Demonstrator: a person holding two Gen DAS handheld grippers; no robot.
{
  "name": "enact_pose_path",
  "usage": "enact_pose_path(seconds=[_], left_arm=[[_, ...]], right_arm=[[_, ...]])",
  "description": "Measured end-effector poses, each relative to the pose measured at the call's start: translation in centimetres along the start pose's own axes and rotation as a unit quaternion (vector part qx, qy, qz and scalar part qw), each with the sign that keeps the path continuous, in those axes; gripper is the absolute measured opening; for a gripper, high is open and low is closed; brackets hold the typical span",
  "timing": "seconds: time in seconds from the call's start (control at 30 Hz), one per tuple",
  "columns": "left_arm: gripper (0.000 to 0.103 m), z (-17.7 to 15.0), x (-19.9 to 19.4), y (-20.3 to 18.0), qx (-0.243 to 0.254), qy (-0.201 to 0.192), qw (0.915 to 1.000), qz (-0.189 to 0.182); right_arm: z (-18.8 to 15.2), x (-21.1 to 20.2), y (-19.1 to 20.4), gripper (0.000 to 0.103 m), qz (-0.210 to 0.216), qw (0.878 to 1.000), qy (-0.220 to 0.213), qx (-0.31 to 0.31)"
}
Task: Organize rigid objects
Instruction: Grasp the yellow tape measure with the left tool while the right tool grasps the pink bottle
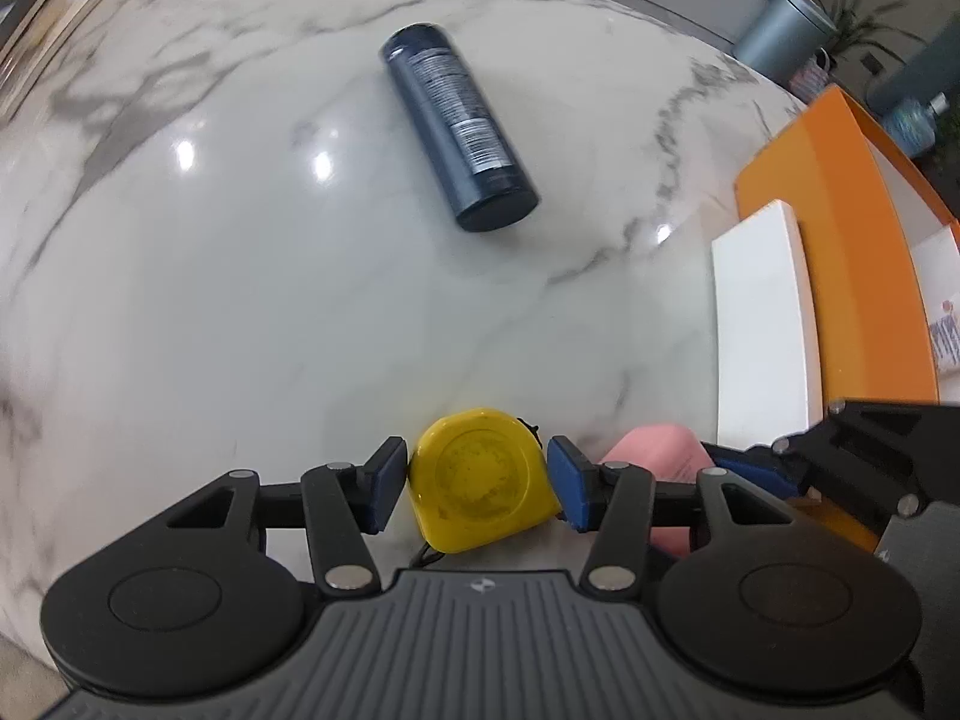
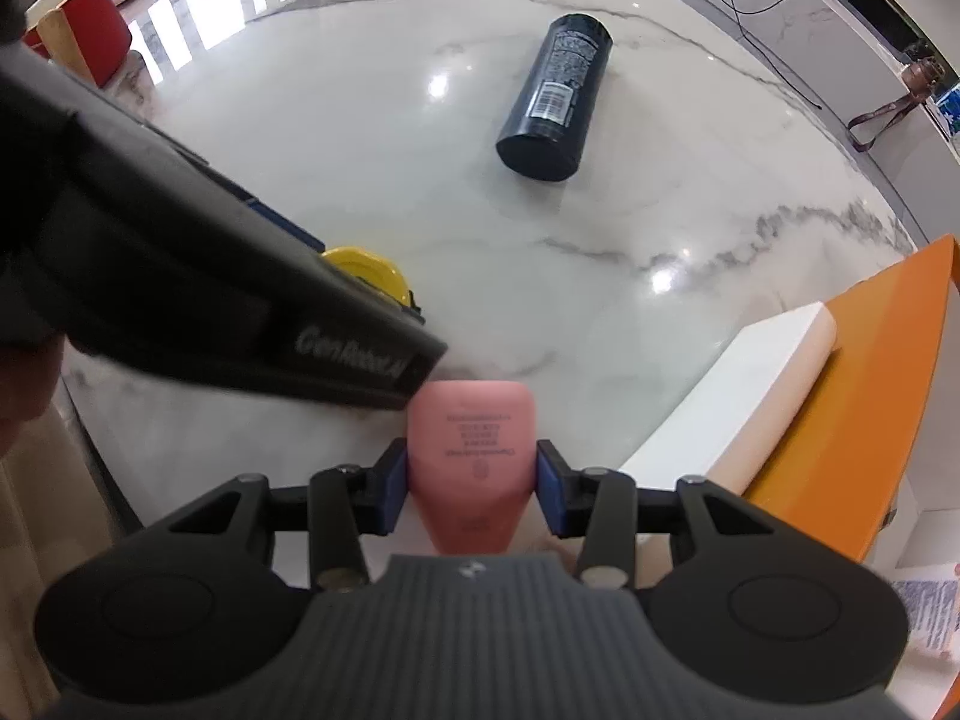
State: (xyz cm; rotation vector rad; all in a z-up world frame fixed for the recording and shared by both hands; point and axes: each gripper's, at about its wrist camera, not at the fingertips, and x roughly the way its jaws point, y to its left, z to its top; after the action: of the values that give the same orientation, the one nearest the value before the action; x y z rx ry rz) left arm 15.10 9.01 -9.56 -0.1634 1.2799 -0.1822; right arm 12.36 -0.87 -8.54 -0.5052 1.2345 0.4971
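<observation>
Left wrist view: the left gripper has its blue pads against both sides of the yellow tape measure, which sits on the marble table. At 12 o'clock from it a dark can lies on its side, well apart. At 3 o'clock the pink bottle shows just beside it, with the right gripper's black frame past that. A white box rests in the orange tray at 2 o'clock.

Right wrist view: the right gripper is clamped on the pink bottle, pads pressing both flanks. The left gripper's body crosses at 10 o'clock, nearly touching the bottle's far end. The tape sits behind it; the can lies at 1 o'clock.

Risks: the two grippers are crowded, so lifting together could knock them. The can may roll if nudged.

The table is glossy white marble with grey veins; a red bin stands beyond it.
</observation>
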Motion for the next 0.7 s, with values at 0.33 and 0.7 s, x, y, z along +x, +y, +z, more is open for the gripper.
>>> enact_pose_path(seconds=[0.33,0.7], left_arm=[[0.07,-0.6,0.5,0.0,-0.016,-0.012,0.9997,0.012],[0.057,-1.0,1.0,-1.6,0.03,-0.031,0.9979,0.048]], right_arm=[[-0.5,0.5,0.2,0.047,0.001,1.0,-0.005,0.014],[-1.2,0.7,0.1,0.044,0.015,0.999,-0.005,0.037]])
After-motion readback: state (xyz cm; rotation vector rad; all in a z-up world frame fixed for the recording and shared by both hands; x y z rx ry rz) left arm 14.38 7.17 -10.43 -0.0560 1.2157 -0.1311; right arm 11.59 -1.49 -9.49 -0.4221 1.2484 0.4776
